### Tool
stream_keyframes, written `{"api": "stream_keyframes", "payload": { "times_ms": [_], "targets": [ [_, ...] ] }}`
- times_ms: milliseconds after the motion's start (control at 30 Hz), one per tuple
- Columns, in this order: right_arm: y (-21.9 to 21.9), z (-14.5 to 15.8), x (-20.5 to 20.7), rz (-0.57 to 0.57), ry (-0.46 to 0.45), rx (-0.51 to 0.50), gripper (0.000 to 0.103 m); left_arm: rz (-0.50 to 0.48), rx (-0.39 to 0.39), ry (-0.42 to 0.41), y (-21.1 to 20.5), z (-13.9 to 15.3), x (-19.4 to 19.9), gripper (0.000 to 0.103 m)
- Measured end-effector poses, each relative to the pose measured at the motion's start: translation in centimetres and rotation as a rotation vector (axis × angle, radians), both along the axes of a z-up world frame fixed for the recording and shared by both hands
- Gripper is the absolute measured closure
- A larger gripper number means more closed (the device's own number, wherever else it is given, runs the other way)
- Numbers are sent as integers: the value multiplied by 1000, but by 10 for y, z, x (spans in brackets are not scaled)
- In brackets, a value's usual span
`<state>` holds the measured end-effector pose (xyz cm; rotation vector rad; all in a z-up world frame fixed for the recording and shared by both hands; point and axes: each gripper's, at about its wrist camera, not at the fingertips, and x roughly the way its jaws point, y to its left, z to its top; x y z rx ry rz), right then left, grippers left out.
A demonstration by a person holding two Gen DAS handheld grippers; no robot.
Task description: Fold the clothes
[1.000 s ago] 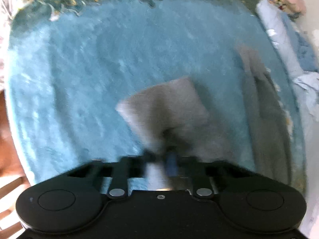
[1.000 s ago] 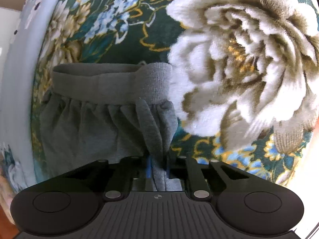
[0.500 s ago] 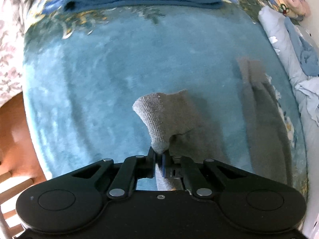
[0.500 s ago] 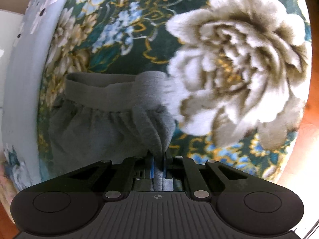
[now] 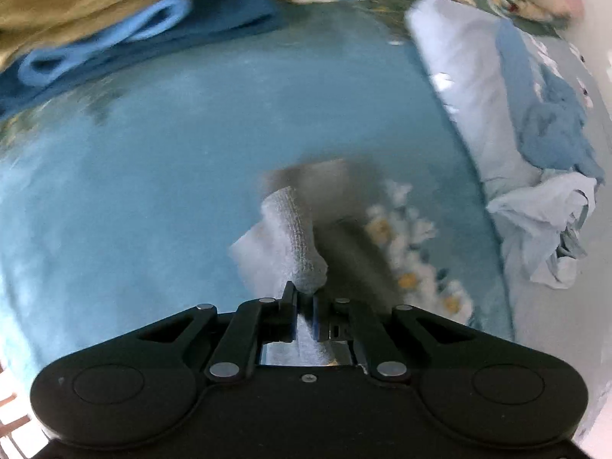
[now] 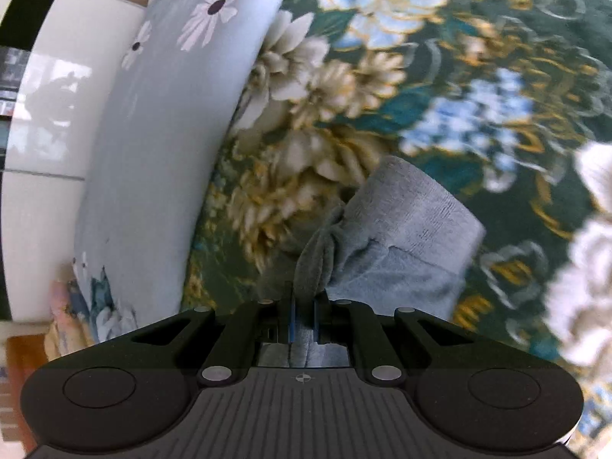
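A pair of grey sweatpants is held at both ends above a plush blanket. In the left wrist view my left gripper [image 5: 305, 298] is shut on a ribbed leg cuff [image 5: 294, 237], and the rest of the grey leg [image 5: 352, 248] trails down to the right over the teal blanket [image 5: 153, 176], blurred. In the right wrist view my right gripper [image 6: 304, 304] is shut on bunched grey fabric just below the ribbed waistband [image 6: 413, 210], which hangs lifted over the dark green floral blanket [image 6: 440, 95].
Folded dark blue, light blue and mustard clothes [image 5: 114, 30] lie at the far left of the teal blanket. A pale blue quilt with crumpled garments [image 5: 535, 160] runs along its right side. A daisy-print sheet edge [image 6: 160, 134] and a white wall [image 6: 49, 114] lie left of the floral blanket.
Both grippers have risen and swept across the bed with the sweatpants still held. The left view has neared the folded pile; the right view now shows the sheet edge and wall, waistband lifted off the blanket.
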<state>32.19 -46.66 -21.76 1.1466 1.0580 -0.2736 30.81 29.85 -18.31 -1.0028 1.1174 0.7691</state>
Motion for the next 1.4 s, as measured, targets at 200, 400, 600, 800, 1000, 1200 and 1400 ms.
{"api": "stream_keyframes", "payload": {
  "times_ms": [200,400,600,800,1000,1200,1400],
  "targets": [
    [6,-38,51,6,70,-33,96,-61,36,6,-14,-32,63,88],
    [13,-58,72,28,98,-68,93,-73,33,-31,-9,-67,82,59],
    [20,-55,79,76,74,-89,66,-147,-61,-172,0,-56,78,41],
    [33,-21,78,170,-2,-139,47,-183,-42,-273,19,-20,44,31],
    [34,2,28,106,-79,-102,42,-124,-15,-225,33,-28,-4,24],
    [31,-17,-47,10,-11,-63,37,-108,-70,-231,22,-72,-21,24],
    [29,-41,-83,-50,76,-43,37,-88,-41,-236,14,-96,-11,32]
  ]
}}
